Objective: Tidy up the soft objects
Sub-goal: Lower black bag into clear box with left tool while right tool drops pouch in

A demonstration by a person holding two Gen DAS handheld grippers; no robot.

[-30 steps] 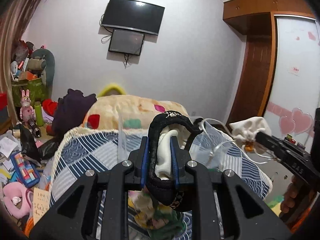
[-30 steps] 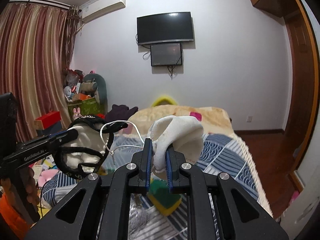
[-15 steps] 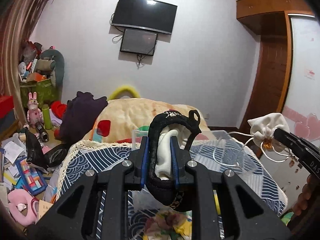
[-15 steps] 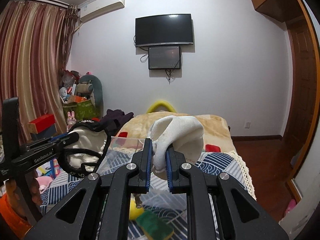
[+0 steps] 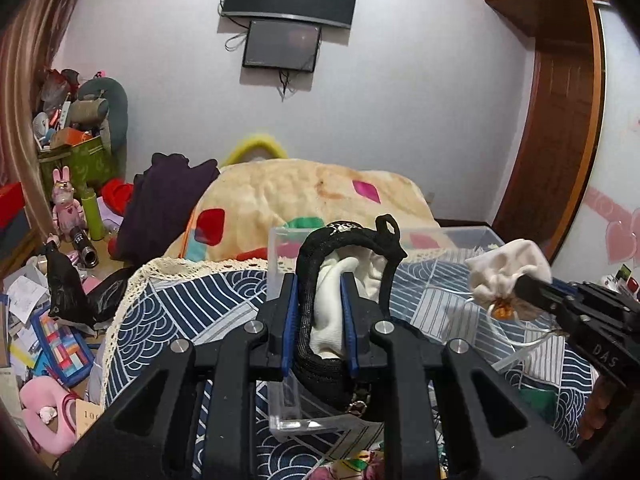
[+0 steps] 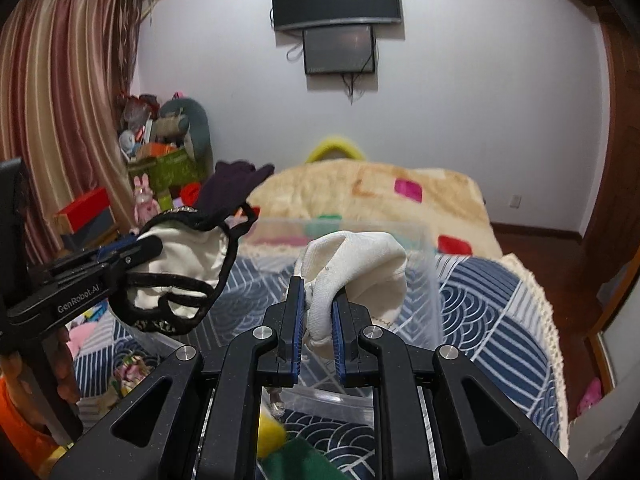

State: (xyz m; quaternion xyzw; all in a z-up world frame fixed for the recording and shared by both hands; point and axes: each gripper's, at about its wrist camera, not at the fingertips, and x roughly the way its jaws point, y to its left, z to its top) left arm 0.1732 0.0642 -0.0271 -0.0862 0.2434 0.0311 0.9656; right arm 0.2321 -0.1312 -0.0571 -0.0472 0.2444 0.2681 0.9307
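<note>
My left gripper [image 5: 319, 312] is shut on a cream fabric pouch with black trim and strap [image 5: 328, 300], held in the air over the bed; it also shows in the right wrist view [image 6: 180, 264]. My right gripper [image 6: 314, 312] is shut on a small white drawstring bag [image 6: 360, 268], which shows at the right of the left wrist view [image 5: 506, 276]. A clear plastic bin [image 5: 280, 400] stands on the blue patterned bedspread [image 5: 192, 312], below and in front of both grippers; its rim shows in the right wrist view [image 6: 432, 280].
A beige blanket with coloured patches [image 5: 304, 196] and a dark purple garment [image 5: 160, 204] lie at the bed's far end. Cluttered toys and boxes [image 5: 60, 240] fill the floor at left. A yellow and a green item [image 6: 280, 440] lie below my right gripper. A wooden wardrobe [image 5: 560, 120] stands at right.
Both grippers have moved forward and tilted down toward the clear bin, which now appears larger and closer beneath them. Both keep their hold on their bags.
</note>
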